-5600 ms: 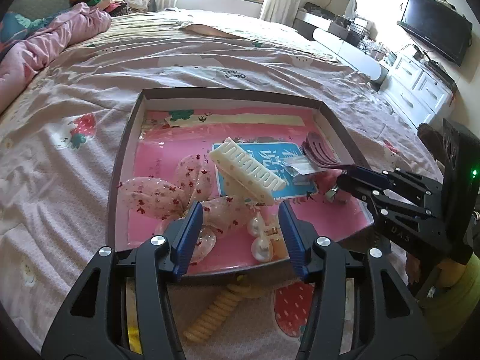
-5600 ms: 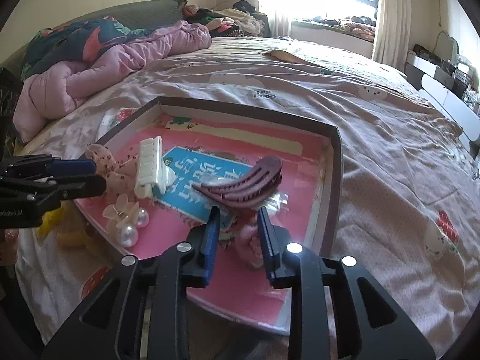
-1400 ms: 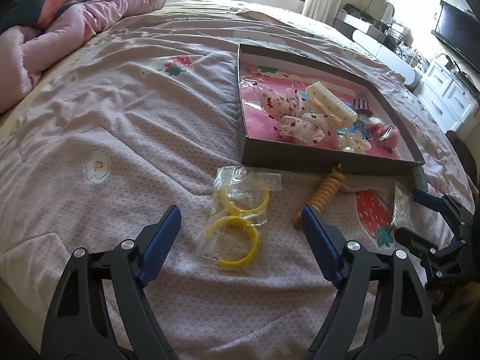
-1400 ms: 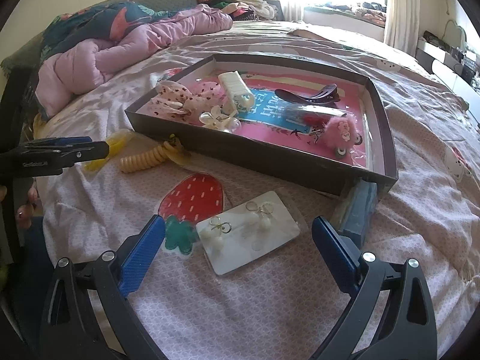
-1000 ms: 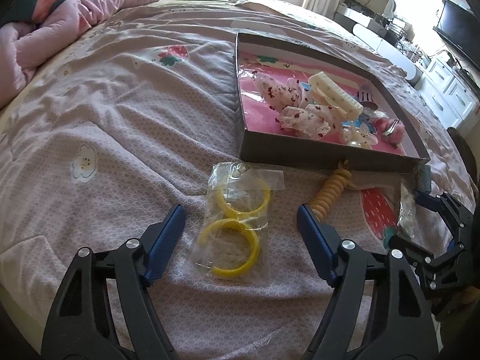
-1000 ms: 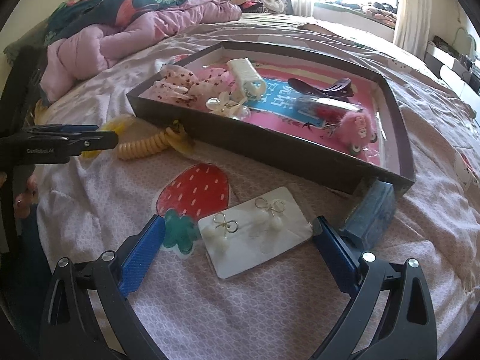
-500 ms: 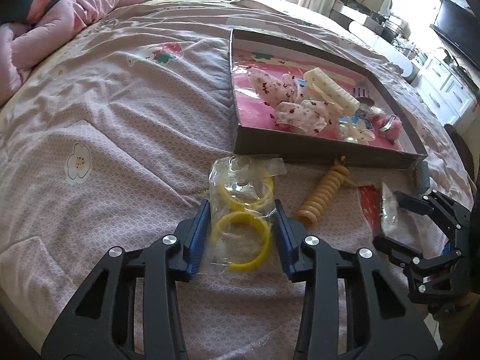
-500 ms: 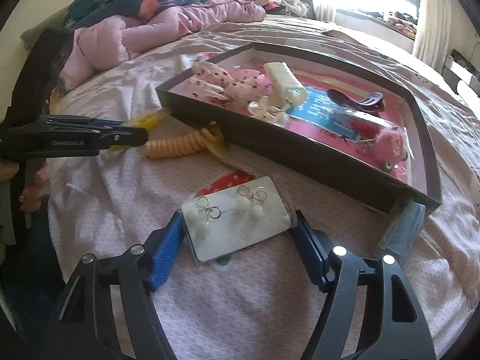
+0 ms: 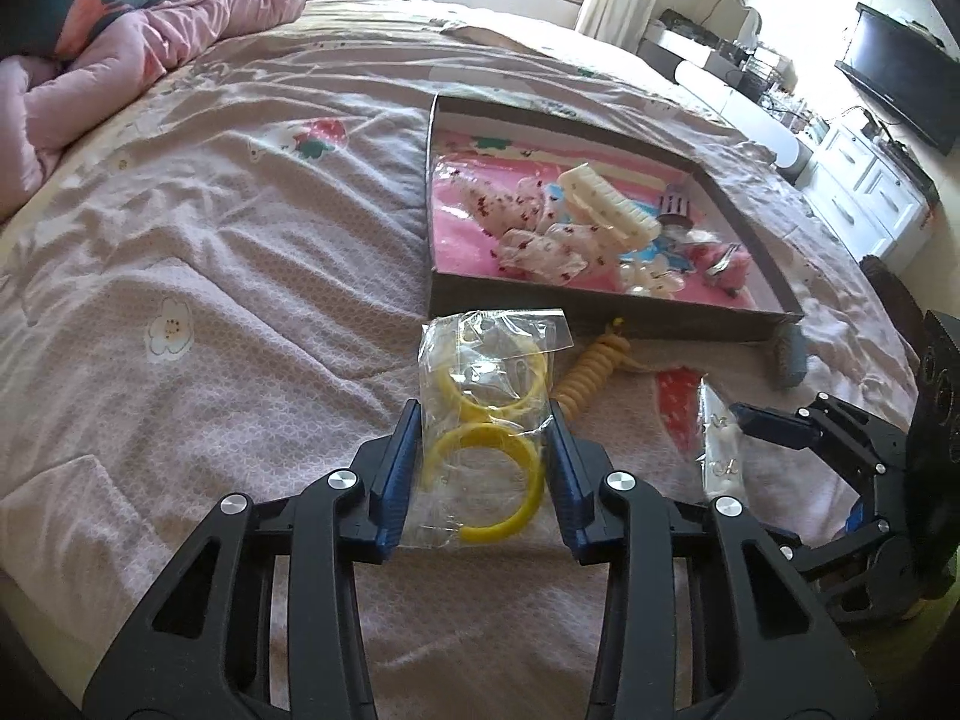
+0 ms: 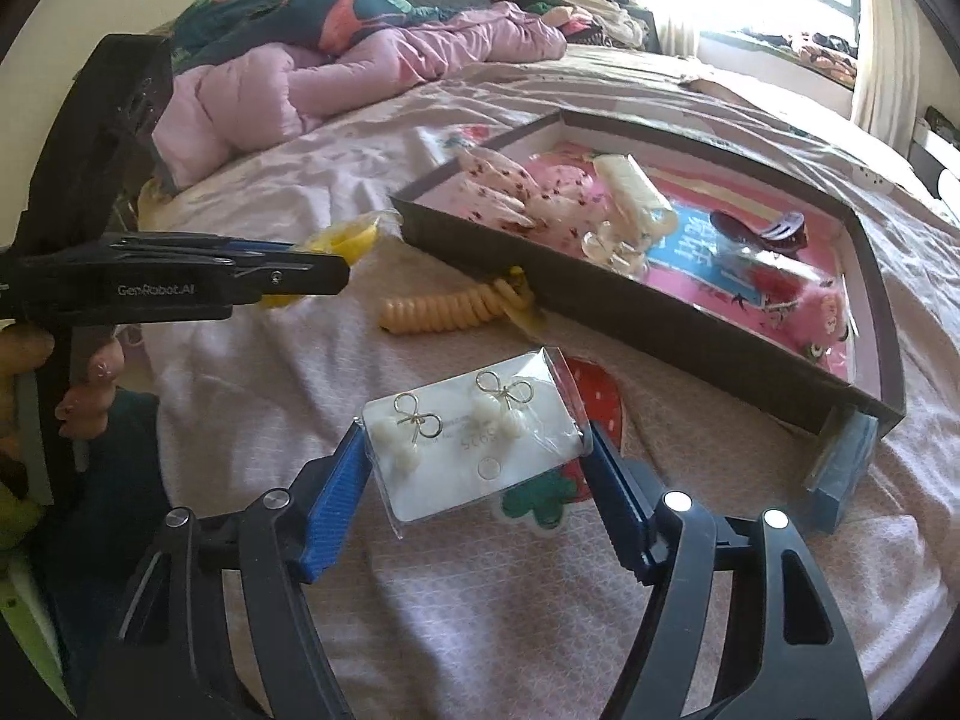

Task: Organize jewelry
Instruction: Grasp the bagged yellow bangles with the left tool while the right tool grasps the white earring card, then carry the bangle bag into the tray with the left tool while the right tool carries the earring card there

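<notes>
Whereas half a second earlier both pairs of fingers were only partly drawn in, each packet is now pinched at its edges. The clear bag of yellow bangles [image 9: 483,414] is clamped by the left gripper [image 9: 480,468] on the bedspread [image 9: 240,276], just short of the near wall of the jewelry tray [image 9: 600,303]. The earring card [image 10: 477,444], in its plastic sleeve with two bow-and-pearl studs, is held by the right gripper [image 10: 474,480], its far end tilted up off the strawberry print. A second ago both grippers stood wide open around these packets, so the grasp phase is judged complete and a lift into the tray is expected next. Already in the tray: a cream claw clip [image 9: 609,204], spotted fabric bow [image 9: 534,240] and dark hair clip [image 10: 756,231]. Left outside: a coiled hair tie [image 10: 450,306] against the tray wall and a blue block [image 10: 843,465] at its corner. Slippage of the thin bag film is noted as a risk.
</notes>
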### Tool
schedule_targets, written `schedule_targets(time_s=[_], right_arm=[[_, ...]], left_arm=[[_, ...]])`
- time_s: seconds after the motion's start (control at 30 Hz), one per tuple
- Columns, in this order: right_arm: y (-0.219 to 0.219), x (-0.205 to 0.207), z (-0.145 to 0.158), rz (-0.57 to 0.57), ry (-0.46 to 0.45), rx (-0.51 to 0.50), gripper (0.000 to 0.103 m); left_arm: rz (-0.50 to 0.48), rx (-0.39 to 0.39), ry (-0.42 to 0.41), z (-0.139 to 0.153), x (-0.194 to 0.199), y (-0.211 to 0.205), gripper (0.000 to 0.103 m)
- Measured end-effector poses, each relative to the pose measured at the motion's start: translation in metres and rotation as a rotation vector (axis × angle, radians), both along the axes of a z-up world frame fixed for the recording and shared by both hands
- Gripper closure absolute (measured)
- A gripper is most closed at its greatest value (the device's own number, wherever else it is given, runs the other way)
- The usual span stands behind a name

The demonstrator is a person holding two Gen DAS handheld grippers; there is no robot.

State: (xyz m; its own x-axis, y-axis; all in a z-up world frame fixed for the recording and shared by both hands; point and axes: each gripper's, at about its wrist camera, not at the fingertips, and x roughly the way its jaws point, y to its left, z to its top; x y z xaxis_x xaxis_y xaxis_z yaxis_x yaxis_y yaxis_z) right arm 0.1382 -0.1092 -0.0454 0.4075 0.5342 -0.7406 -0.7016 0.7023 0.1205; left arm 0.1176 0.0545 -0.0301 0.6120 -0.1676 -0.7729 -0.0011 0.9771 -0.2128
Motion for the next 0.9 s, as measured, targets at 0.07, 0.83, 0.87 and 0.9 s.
schedule_targets(time_s=[0.07,0.83,0.87,0.9], right_arm=[[-0.002,-0.002,0.005,-0.003,-0.007,0.010,0.035],[-0.074,0.019,0.046,-0.169,-0.102,0.060,0.035],[-0.076,0.020,0.047,-0.174,-0.104,0.059,0.035],[-0.080,0.023,0.047,-0.185,-0.108,0.060,0.035]], left_arm=[[-0.003,-0.002,-0.009,0.005,-0.001,-0.002,0.072],[-0.096,0.006,-0.078,0.037,0.033,-0.057,0.072],[-0.101,0.005,-0.081,0.038,0.036,-0.060,0.072],[-0.104,0.006,-0.082,0.039,0.038,-0.062,0.072]])
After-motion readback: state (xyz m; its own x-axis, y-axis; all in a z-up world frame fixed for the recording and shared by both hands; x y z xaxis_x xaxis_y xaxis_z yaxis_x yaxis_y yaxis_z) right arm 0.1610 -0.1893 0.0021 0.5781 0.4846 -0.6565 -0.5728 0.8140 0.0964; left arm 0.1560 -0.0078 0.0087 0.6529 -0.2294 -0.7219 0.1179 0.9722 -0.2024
